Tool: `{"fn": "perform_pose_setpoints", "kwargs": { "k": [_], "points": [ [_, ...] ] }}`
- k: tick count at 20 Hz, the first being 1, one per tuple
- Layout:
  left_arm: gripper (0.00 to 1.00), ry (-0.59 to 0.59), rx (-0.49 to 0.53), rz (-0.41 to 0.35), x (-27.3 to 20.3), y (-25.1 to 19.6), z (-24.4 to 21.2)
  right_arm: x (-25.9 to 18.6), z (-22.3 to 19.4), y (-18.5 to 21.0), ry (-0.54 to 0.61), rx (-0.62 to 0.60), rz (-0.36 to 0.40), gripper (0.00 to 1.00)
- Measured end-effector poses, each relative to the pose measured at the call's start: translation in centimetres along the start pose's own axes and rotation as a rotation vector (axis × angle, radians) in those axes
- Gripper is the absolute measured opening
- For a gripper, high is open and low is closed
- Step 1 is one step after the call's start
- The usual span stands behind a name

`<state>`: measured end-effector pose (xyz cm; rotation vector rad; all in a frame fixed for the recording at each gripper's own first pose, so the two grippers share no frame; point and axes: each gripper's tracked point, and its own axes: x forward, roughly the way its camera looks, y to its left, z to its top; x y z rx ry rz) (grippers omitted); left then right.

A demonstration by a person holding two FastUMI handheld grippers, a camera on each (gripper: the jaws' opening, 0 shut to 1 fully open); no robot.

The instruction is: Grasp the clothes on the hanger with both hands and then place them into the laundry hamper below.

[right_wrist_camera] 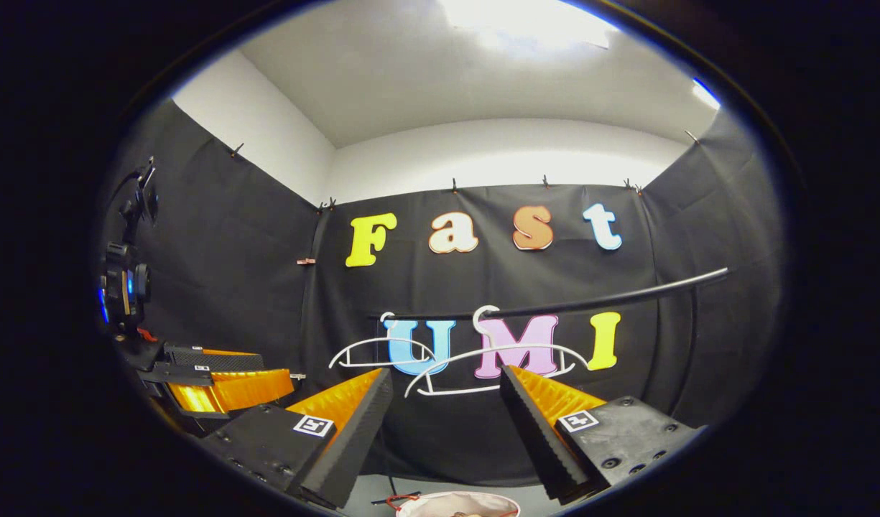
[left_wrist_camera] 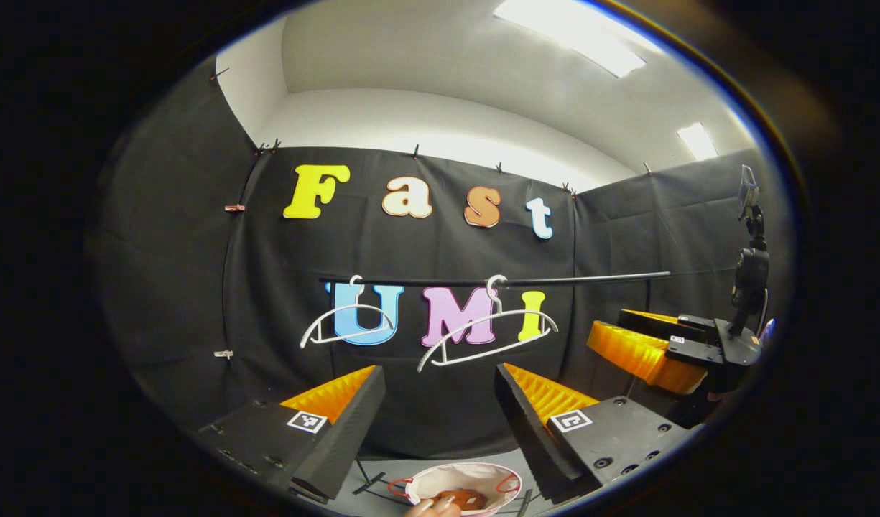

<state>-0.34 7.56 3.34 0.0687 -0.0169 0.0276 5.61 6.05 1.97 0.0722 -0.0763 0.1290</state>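
Left gripper: at 6 o'clock in the left gripper view. Its two fingers are wide apart and hold nothing. They look like wedges with bumpy ridges inside.

Right gripper: at 6 o'clock in the right gripper view. Its fingers are wide apart too, with nothing between them. It also shows at 3 o'clock in the left gripper view.

Laundry hamper: low down at 6 o'clock, between the left gripper's fingers. It is round and pale, with thin red handles and a soft-looking rim.

Clothes: a small brown lump is in the hamper. It looks like soft cloth, but it is too small to be sure.

Hand: fingertips poke in at the bottom edge, just beside the hamper.

Hangers: farther back, near the middle. The left hanger and the right hanger are thin, white, curved and bare. The right one hangs tilted.

Rail: a thin dark bar. Both hangers hook on it.

How far along: the job looks almost done or done, I think. No clothes are on the hangers, and the grippers have let go.
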Motion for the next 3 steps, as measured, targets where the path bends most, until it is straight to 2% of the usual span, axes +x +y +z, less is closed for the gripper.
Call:
{"fn": "perform_pose_setpoints", "kwargs": {
  "k": [3],
  "points": [
    [0.96, -0.015, -0.002, -0.006, -0.09, -0.29, 0.5, -0.47, 0.38, -0.34, -0.006, 0.016, -0.009, 0.98]
  ]
}}
